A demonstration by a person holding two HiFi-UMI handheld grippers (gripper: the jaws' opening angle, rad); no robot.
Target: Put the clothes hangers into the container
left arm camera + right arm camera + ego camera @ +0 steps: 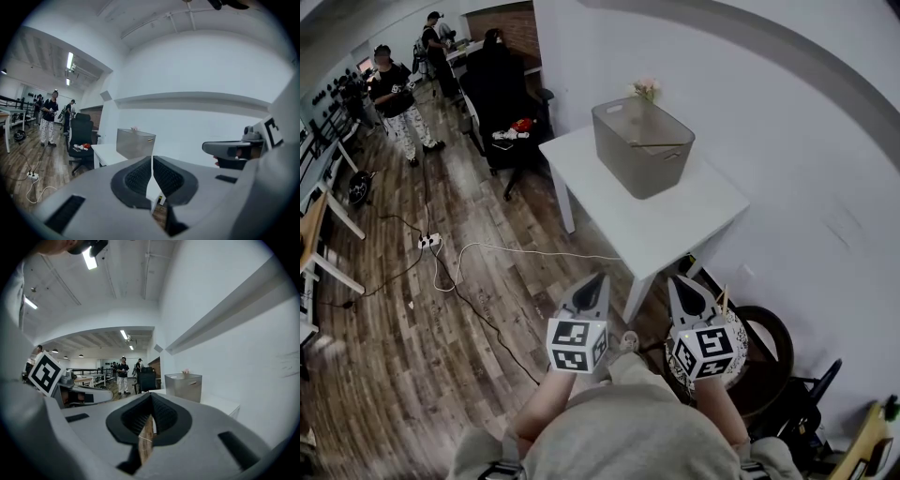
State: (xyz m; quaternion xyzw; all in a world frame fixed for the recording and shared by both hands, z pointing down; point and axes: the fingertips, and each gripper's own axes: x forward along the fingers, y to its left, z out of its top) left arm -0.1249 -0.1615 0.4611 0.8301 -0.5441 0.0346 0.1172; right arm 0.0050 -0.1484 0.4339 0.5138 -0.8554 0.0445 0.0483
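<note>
Lighting is even and moderately bright, supplied by overhead strip lights (69,61). A nearer light bar (89,258) glares pure white in the right gripper view. The counter (675,220) casts a faint, soft shadow on the floor (441,328). Both gripper views bow strongly and darken at round edges. The left tongs (152,164) and right tongs (151,399) appear slightly soft. The head view is grainy.
</note>
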